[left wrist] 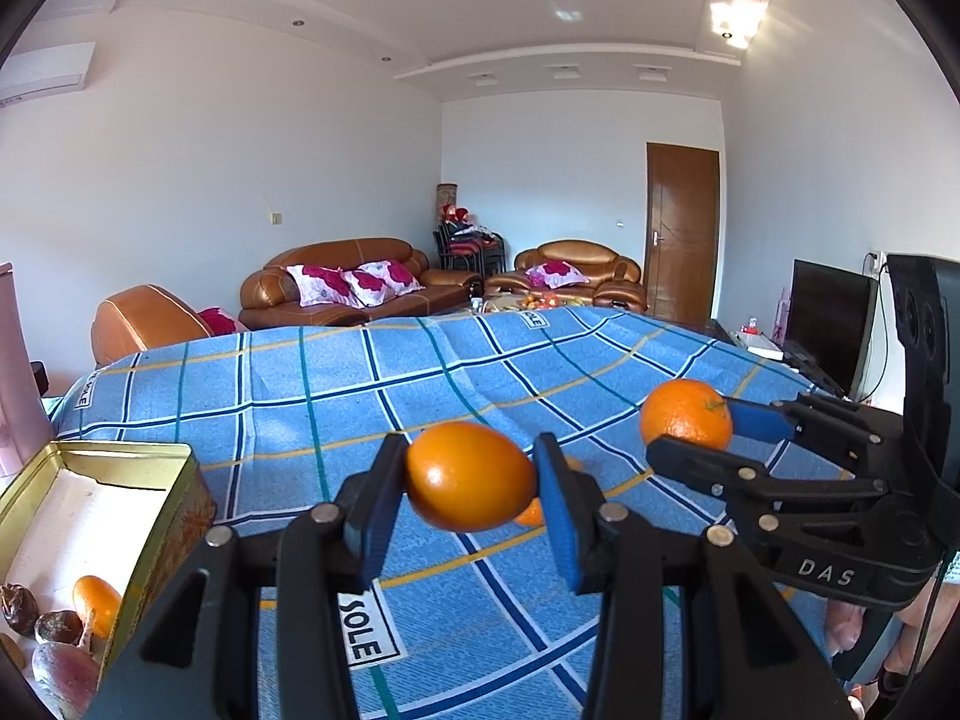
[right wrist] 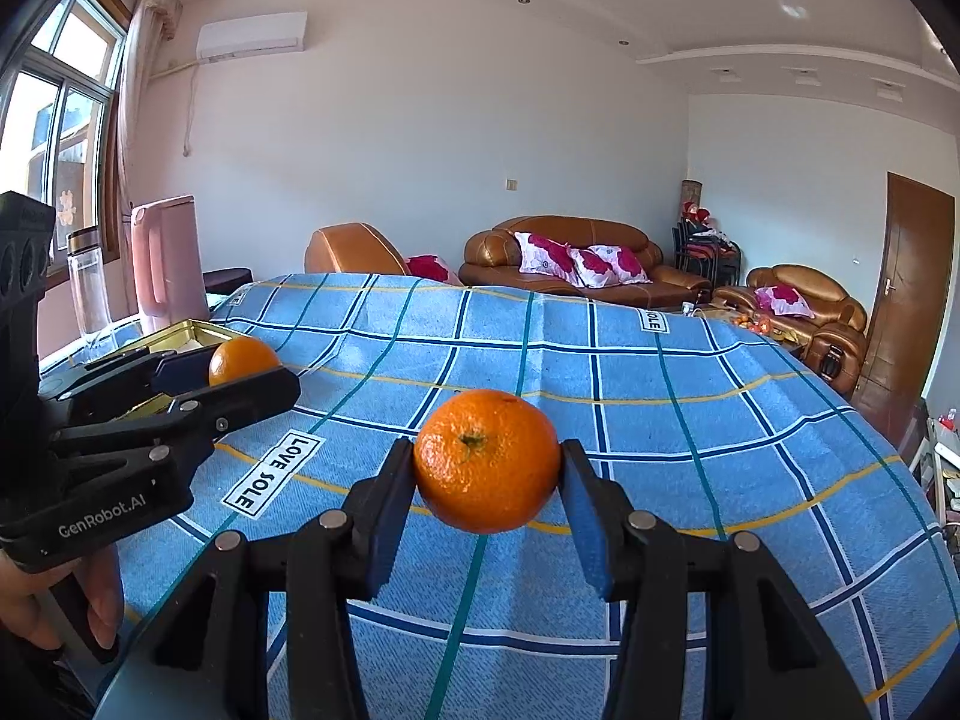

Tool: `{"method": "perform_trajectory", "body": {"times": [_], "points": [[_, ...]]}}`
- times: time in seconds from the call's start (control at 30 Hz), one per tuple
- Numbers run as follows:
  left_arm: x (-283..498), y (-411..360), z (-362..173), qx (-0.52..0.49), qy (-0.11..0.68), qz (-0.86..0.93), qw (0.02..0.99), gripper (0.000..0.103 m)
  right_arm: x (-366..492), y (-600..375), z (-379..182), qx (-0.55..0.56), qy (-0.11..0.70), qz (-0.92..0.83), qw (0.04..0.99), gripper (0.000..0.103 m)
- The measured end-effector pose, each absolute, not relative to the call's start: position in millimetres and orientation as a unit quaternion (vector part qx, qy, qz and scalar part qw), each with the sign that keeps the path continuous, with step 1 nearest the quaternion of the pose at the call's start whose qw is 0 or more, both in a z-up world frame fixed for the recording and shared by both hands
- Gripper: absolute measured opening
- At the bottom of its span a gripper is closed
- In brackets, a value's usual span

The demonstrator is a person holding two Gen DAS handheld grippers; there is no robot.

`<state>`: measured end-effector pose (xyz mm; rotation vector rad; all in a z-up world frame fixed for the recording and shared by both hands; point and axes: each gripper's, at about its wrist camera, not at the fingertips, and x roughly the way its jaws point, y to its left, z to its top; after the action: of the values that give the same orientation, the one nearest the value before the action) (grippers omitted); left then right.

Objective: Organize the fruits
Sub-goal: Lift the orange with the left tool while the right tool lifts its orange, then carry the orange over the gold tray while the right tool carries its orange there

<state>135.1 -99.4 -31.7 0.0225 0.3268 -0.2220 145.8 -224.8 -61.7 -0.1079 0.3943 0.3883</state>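
Writing: the blue plaid tablecloth [right wrist: 630, 396] with navy, teal and yellow lines bears white sewn labels; one reads "LOVE SOLE" [right wrist: 273, 473], and the left wrist view shows another reading "SOLE" [left wrist: 362, 624]. The black body of the right gripper reads "DAS" in the left wrist view; the black body of the left gripper reads "GenRobot.AI" in the right wrist view.

Left gripper [left wrist: 471, 476], black with blue pads: clenched on a smooth, oval orange fruit [left wrist: 471, 476], held above the cloth, its long axis level, running from pad to pad. Behind it, a further orange fruit [left wrist: 531, 513] lies on the cloth, mostly hidden.

Right gripper [right wrist: 487, 461], same make: clenched on a round, pebbled orange mandarin [right wrist: 487, 461], held above the cloth, its green stem end facing the camera.

Gold rectangular metal tin [left wrist: 102, 516], open, at the table's left edge: a small orange fruit [left wrist: 96, 603] lies inside with brown, wrinkled fruits [left wrist: 57, 627] and a reddish one [left wrist: 63, 669], the last cut off by the frame.

Surroundings: a pink plastic jug [right wrist: 168, 264] and a clear lidded bottle [right wrist: 89, 282] stand past the tin, near the window. Beyond the table, brown leather sofas [right wrist: 576, 264] with pink flowered cushions, a brown wooden door [left wrist: 681, 228], a dark television screen [left wrist: 831, 324], a white wall-mounted air conditioner [right wrist: 252, 36].

A person's hand [right wrist: 78, 606] grips the left gripper's handle.
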Motion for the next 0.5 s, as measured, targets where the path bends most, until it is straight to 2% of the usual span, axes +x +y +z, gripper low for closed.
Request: {"method": "perform_trajectory", "body": {"times": [0.5], "points": [[129.0,-97.4,-29.9,0.010,0.146,-0.099,0.984,0.045,135.9,-227.2,-60.1,-0.053,0.170,0.199,0.964,0.050]]}}
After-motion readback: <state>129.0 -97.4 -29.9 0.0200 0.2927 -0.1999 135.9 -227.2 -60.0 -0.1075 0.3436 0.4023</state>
